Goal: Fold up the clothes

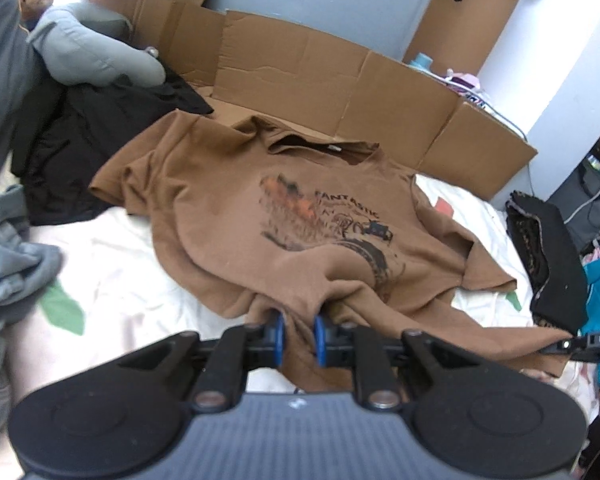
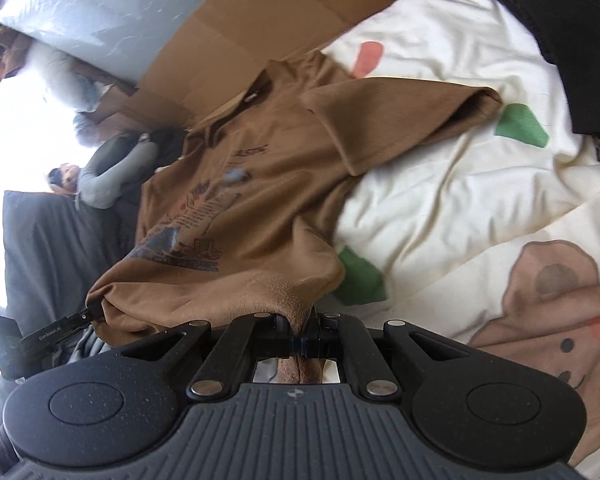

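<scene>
My fingers [image 1: 279, 330] are black with blue pads, set against a brown T-shirt [image 1: 228, 216] printed in black and orange. Beneath lies a cream bedsheet [image 2: 460, 184] with green and coral patches, beside tan cardboard [image 1: 300, 68].

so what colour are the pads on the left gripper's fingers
Blue pads, clearest in the left wrist view, pinching the brown t-shirt.

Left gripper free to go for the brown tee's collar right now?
Probably not. The left gripper is clamped on the brown T-shirt hem; the collar lies across the shirt's full length. Nothing covers it, but it must release first.
</scene>
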Tool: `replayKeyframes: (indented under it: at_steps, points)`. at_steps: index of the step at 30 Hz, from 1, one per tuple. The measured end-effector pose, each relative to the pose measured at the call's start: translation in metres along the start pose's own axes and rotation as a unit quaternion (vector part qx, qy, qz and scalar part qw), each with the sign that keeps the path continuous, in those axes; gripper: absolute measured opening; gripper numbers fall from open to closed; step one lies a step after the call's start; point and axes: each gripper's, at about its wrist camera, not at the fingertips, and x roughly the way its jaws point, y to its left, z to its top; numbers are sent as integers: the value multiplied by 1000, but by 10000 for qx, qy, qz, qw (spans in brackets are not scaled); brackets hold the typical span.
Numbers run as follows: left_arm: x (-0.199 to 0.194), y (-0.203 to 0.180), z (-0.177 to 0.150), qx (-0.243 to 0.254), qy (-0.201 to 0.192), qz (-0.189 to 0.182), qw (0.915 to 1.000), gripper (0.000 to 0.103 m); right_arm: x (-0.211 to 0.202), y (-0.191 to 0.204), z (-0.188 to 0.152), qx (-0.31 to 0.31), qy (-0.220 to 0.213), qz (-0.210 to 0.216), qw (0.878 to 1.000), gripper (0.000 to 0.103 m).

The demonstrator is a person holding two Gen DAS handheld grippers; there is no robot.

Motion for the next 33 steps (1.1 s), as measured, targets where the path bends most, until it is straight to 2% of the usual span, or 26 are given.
replayKeyframes:
  at_steps: [6, 10, 13, 17, 22, 26, 33]
  points:
    - [-4, 4, -3, 89, 237, 230, 9994, 16, -2, 15, -10, -181, 94, 84, 9998, 1]
    - [9, 4, -10, 238, 537, 314, 9978, 15, -5, 22, -16, -276, 137, 160, 9994, 1]
    - [19, 3, -15, 349, 762, 377, 9958, 16, -2, 18, -20, -234, 186, 206, 9993, 1]
    - [36, 4, -21, 406, 1006, 412, 9932, 16, 10, 3, -23, -139, 280, -8, 9995, 1]
    - [67, -6, -19, 442, 1046, 298, 9931, 17, 15, -19, -19, 103, 144, -124, 9998, 1]
    - [87, -16, -15, 517, 996, 206, 9935, 18, 11, -32, -11, 268, -127, -179, 9994, 1]
    - [80, -6, -15, 321, 796, 113, 9962, 30, 15, -44, 10, 195, -397, -493, 9978, 1]
